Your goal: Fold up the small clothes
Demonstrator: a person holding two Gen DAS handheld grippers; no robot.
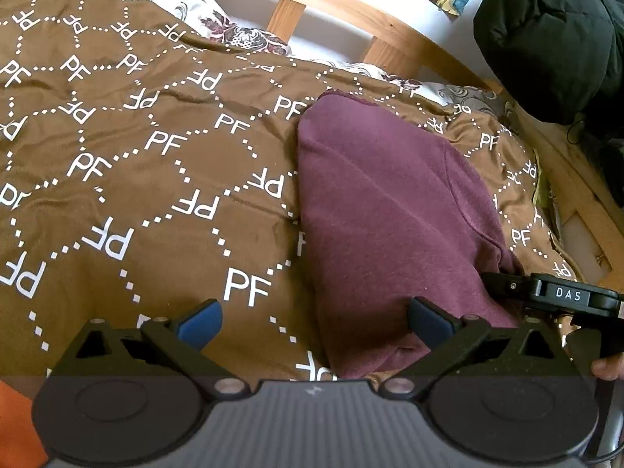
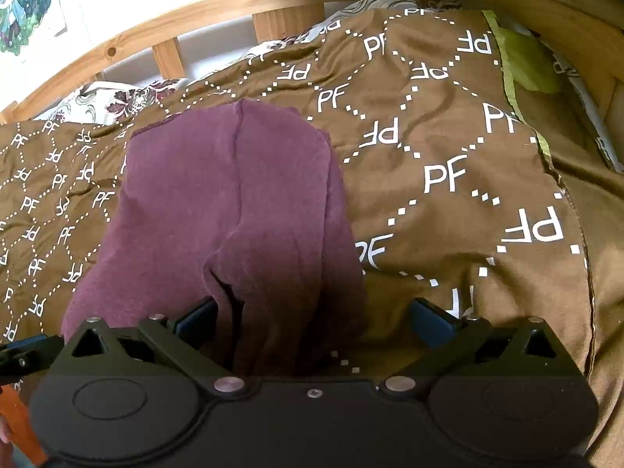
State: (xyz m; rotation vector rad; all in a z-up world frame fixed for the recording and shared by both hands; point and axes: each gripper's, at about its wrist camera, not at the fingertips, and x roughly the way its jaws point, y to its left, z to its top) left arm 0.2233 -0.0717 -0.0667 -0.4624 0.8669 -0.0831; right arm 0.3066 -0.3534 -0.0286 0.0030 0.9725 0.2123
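A maroon garment [image 1: 390, 210] lies folded lengthwise on a brown bedspread [image 1: 156, 179] printed with white "PF" letters. My left gripper [image 1: 314, 325] is open over the garment's near left edge, its right blue pad [image 1: 429, 323] above the cloth and its left pad over the bedspread. The right gripper's body [image 1: 553, 296] shows at the garment's right side. In the right wrist view the same maroon garment [image 2: 234, 195] runs away from me, and my right gripper [image 2: 312, 323] is open astride its near end, where the cloth bunches into a dark crease.
A wooden bed rail [image 1: 335, 4] with slats runs along the far side. A floral pillow [image 1: 234, 31] peeks out beyond the bedspread. A black puffy bundle [image 1: 553, 39] sits at the far right. A lime-green cloth edge [image 2: 522, 62] lies at the bed's right.
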